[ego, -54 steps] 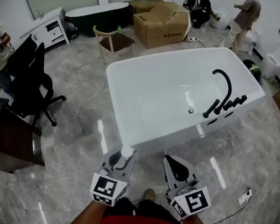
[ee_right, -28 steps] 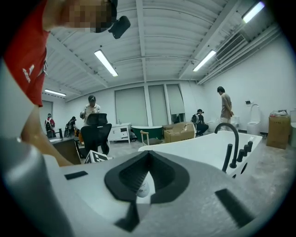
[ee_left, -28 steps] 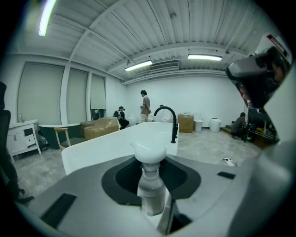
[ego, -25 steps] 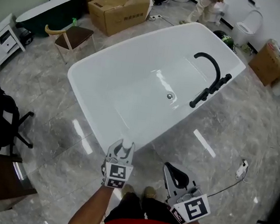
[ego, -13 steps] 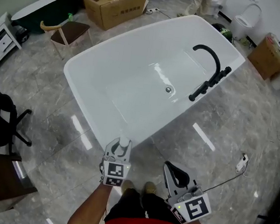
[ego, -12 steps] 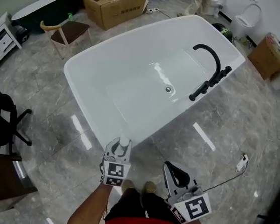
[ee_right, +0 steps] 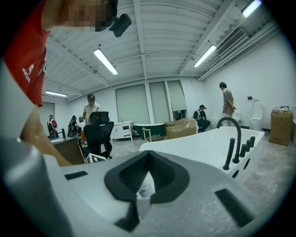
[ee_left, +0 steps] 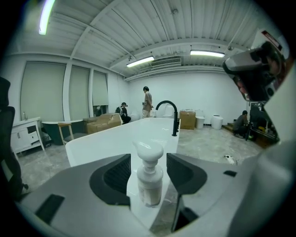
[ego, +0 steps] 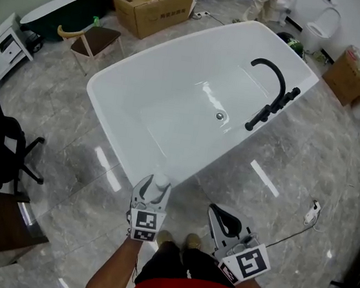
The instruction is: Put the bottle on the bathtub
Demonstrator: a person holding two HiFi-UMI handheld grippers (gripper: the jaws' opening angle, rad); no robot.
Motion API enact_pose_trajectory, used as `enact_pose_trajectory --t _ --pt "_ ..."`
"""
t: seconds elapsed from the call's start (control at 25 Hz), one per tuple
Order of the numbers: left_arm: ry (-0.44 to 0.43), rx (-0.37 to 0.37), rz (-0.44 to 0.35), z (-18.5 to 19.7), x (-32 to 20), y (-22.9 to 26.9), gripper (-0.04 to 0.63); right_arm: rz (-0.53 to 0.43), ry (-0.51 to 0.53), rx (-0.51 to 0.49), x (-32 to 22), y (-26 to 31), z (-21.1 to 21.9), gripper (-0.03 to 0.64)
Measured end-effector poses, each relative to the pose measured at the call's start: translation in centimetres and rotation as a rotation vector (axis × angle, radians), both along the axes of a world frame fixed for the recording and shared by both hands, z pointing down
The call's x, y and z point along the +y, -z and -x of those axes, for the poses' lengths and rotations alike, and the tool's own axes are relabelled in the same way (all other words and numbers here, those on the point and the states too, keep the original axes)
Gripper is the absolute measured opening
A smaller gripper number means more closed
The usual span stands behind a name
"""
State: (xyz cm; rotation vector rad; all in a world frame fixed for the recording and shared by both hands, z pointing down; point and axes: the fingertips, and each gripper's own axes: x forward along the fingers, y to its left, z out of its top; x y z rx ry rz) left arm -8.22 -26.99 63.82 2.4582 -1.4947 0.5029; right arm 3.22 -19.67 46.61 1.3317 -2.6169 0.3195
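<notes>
Left gripper view: left gripper [ee_left: 149,163] clamps the white plastic pump bottle [ee_left: 150,187] short of the glossy white bathtub's [ee_left: 106,141] near corner. Released off-centre on that rim, it may slide off. Right gripper [ee_right: 147,158] pinches a small white printed item [ee_right: 144,187].

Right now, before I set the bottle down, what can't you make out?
- Bottle base: in the left gripper view, the left gripper's own body covers it, and the label is blurred.
- Small white item in the right gripper: in the right gripper view, the pads hide most of it, so I cannot name it.
- Bottle's clearance to the bathtub rim: in the head view, the left gripper covers it.
</notes>
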Motion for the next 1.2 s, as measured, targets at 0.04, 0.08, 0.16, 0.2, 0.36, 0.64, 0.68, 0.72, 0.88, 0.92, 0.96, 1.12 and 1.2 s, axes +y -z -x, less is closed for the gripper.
enact_pose_trajectory --t 0.04,0.08,0.16,0.2,0.36,0.64,0.68,0.72,0.88,0.92,0.96,1.12,1.2 --pt "0.001 -0.006 -0.013 0.2 0.2 0.7 0.22 -0.003 0.007 -0.004 -0.1 0.1 0.1 0.005" --pt "-0.002 -0.015 -0.023 0.4 0.5 1.4 0.221 -0.007 0.014 -0.008 -0.1 0.2 0.3 0.005" --pt "0.002 -0.018 -0.044 0.8 1.2 2.6 0.221 -0.013 0.027 -0.015 -0.1 0.5 0.5 0.005" --pt "0.007 -0.009 -0.057 0.9 1.5 3.3 0.221 -0.017 0.034 -0.019 -0.1 0.7 0.6 0.005" --pt "0.002 0.05 -0.115 0.2 3.2 7.9 0.221 -0.042 0.059 -0.035 0.1 1.8 1.1 0.005" --pt "-0.039 0.151 -0.198 -1.8 6.8 17.5 0.213 -0.099 0.093 -0.064 0.7 4.7 1.2 0.005" --pt "-0.042 0.159 -0.204 -2.0 7.2 18.6 0.205 -0.102 0.099 -0.07 0.9 5.0 1.2 0.005" --pt "-0.044 0.162 -0.213 -2.1 7.6 19.5 0.196 -0.104 0.105 -0.076 1.1 5.2 1.3 0.005" --pt "-0.035 0.141 -0.236 -1.9 9.0 22.1 0.14 -0.113 0.125 -0.105 2.3 6.0 1.6 0.005" --pt "-0.021 0.129 -0.237 -1.6 9.2 22.5 0.119 -0.116 0.13 -0.113 2.6 6.2 1.7 0.005" --pt "-0.004 0.119 -0.237 -1.4 9.4 22.8 0.102 -0.12 0.137 -0.12 2.9 6.4 1.8 0.005" --pt "0.04 0.112 -0.243 -0.6 10.1 24.0 0.032 -0.139 0.157 -0.14 3.7 7.3 2.0 0.005" --pt "0.041 0.114 -0.248 -0.5 10.4 24.5 0.017 -0.148 0.16 -0.148 3.8 7.7 1.9 0.005"
